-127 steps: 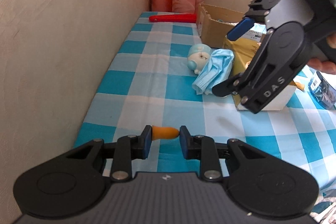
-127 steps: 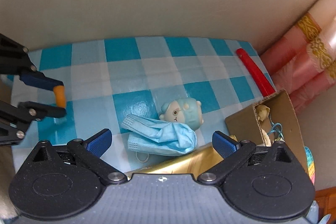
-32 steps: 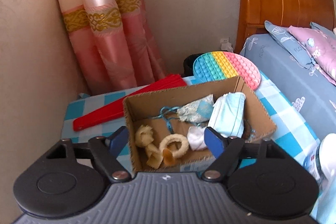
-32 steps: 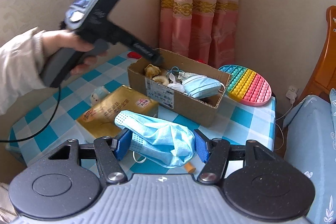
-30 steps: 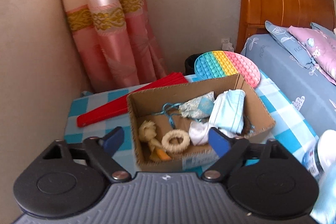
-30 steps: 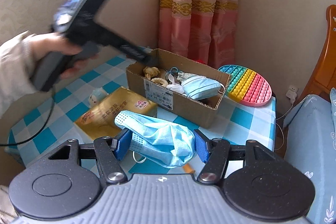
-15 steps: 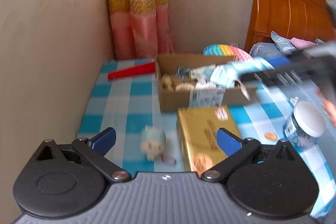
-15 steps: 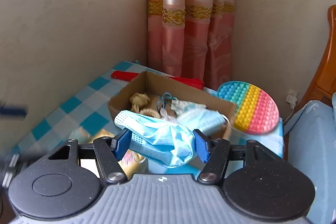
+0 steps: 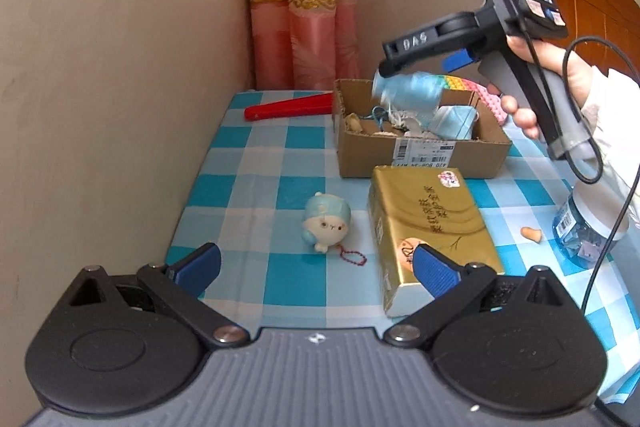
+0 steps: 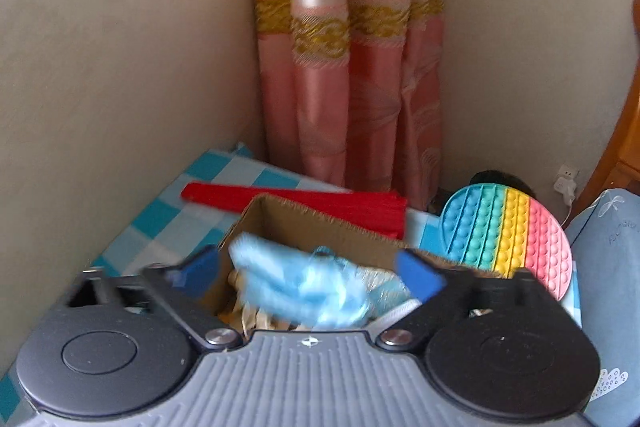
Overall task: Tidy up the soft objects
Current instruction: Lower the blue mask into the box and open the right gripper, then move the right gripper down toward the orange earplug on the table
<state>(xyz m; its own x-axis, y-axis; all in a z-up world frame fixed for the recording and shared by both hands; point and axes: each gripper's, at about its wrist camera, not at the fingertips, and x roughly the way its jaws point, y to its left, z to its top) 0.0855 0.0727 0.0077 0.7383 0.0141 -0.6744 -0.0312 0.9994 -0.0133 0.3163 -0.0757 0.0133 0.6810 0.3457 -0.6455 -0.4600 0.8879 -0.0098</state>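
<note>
Left wrist view: left tool (image 9: 316, 269) has its jaws spread wide w/ nothing between them, held low over the checked surface (image 9: 260, 163). Just ahead of it, a small blue plush toy (image 9: 326, 221) lies on the cloth w/ a red bead chain (image 9: 354, 257) beside it. A gold box (image 9: 430, 227) lies flat to the right of the toy, its near end next to the tool's right finger. Beyond the gold box stands a cardboard box (image 9: 420, 155) holding soft items, incl. a folded mask (image 9: 454, 123). Right tool (image 9: 420, 65) is above the box; only a blue pad and one black finger show, so jaw gap can't be read here. A blue face mask (image 9: 406, 93), motion-blurred, sits directly under its tip, above the box contents. A red folded fan (image 9: 288, 107) lies behind the box near the pink curtain (image 9: 304, 27). A clear jar (image 9: 580, 227) and a small orange piece (image 9: 532, 235) are at right.

Right wrist view: right tool (image 10: 310, 273) has jaws parted wide; the blue face mask (image 10: 296, 283) lies between the fingers w/o clear pad contact, blurred, over the cardboard box (image 10: 304, 223). A rainbow pop mat (image 10: 508, 239) is right of the box, the red folded fan (image 10: 296, 205) behind it.
</note>
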